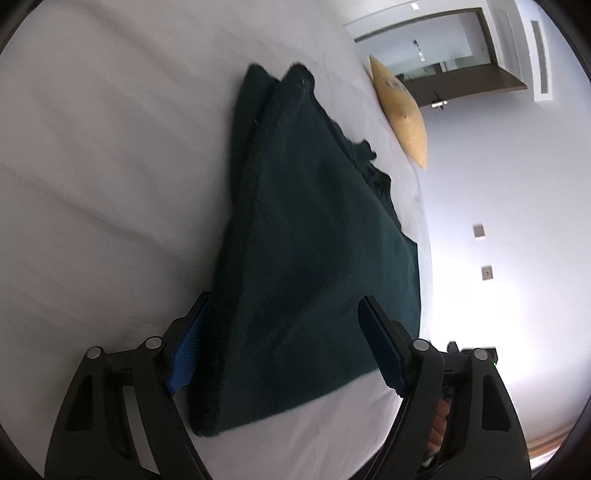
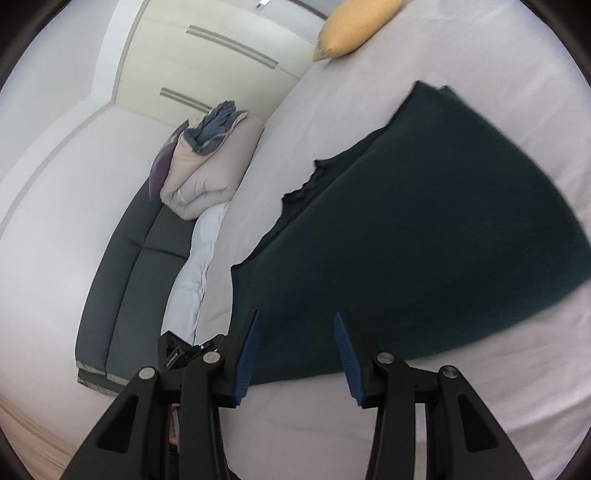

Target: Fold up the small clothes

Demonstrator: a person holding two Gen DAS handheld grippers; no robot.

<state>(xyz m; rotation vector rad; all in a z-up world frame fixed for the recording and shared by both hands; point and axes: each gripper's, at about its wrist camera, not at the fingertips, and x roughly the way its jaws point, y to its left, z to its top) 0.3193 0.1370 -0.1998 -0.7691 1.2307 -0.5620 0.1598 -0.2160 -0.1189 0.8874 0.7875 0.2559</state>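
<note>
A dark green garment (image 1: 314,221) lies folded on the white bed sheet (image 1: 110,166), narrow at its far end and wide at the near end. My left gripper (image 1: 285,297) hovers over its near edge, jaws wide open, blue pads (image 1: 192,343) clear of the cloth. In the right wrist view the same garment (image 2: 424,240) spreads to the right, one ragged edge facing the bed's side. My right gripper (image 2: 296,314) is open over the garment's near corner, and its pads (image 2: 247,354) do not press on it.
A yellow pillow (image 1: 400,110) (image 2: 354,26) rests at the head of the bed. Beside the bed stands a dark grey sofa (image 2: 129,277) with a folded beige duvet (image 2: 210,166) on it. A pale wardrobe (image 2: 221,55) stands behind.
</note>
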